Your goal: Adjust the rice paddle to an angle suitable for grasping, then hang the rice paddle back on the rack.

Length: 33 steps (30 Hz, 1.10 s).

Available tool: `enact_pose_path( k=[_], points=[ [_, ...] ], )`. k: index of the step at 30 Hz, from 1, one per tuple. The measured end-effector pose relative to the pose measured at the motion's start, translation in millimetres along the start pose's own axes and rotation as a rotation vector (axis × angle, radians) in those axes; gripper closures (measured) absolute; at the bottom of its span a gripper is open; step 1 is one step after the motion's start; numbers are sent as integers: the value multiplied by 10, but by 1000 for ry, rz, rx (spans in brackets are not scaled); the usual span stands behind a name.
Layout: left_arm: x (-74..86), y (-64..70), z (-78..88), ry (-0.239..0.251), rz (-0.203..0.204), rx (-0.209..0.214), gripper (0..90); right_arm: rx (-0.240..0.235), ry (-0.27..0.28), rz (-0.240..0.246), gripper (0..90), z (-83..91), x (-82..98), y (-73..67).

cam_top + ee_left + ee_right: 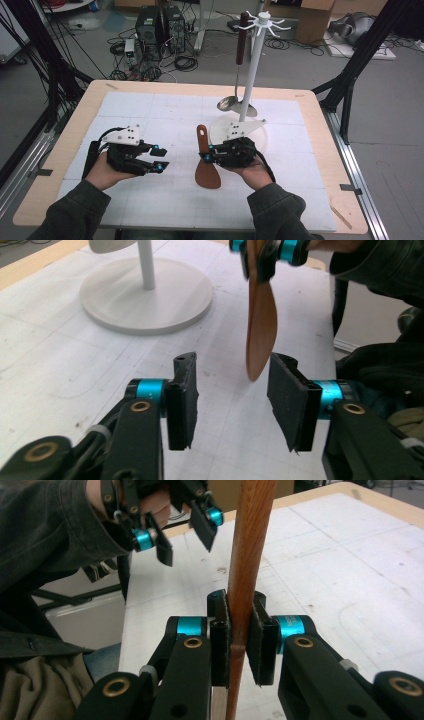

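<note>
- The right gripper [206,153] has its fingers clenched on the handle of the wooden spatula [205,165], which is held clear above the worktop [150,115], blade toward the person.
- The left gripper [161,158] stands apart, its fingers released with nothing between them.
- The rack [248,70] already carries a ladle [239,55]; I'd guess the spatula goes there too.
- To hang it well, aim the hole in the handle's end at a free hook, keep the grip firm, and steer wide of the ladle.

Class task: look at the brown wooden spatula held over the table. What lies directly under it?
Under the brown wooden spatula, clamped in the right gripper, lies the white gridded mat on the table. The patch straight beneath its blade is covered in the high view.
</note>
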State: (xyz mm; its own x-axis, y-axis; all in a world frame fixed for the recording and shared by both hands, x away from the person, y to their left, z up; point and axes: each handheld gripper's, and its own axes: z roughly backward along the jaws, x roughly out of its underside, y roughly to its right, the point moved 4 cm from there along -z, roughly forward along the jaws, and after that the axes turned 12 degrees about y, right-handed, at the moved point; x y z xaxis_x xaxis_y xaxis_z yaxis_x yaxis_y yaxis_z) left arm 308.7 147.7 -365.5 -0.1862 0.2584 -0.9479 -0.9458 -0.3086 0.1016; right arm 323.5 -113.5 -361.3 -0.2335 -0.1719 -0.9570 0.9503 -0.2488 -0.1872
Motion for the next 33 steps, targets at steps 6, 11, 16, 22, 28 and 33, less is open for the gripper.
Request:
enact_pose_path(
  k=[6, 11, 16, 22, 28, 33],
  points=[
    [118, -19, 25, -20, -6, -52, 435, 39, 12, -5, 821, 135, -29, 86],
    [169, -42, 55, -22, -4, -86, 385, 61, 16, -9, 821, 246, -38, 130],
    [193, -59, 65, -34, -7, -103, 337, 84, 29, -19, 821, 344, -47, 183],
    [270, -86, 72, -38, 5, -141, 261, 101, 47, -26, 821, 424, -64, 241],
    [321, -112, 90, -44, 14, -171, 182, 117, 56, -22, 821, 508, -103, 294],
    [355, -146, 97, -40, 25, -185, 160, 132, 67, -29, 821, 574, -174, 334]
  ],
)
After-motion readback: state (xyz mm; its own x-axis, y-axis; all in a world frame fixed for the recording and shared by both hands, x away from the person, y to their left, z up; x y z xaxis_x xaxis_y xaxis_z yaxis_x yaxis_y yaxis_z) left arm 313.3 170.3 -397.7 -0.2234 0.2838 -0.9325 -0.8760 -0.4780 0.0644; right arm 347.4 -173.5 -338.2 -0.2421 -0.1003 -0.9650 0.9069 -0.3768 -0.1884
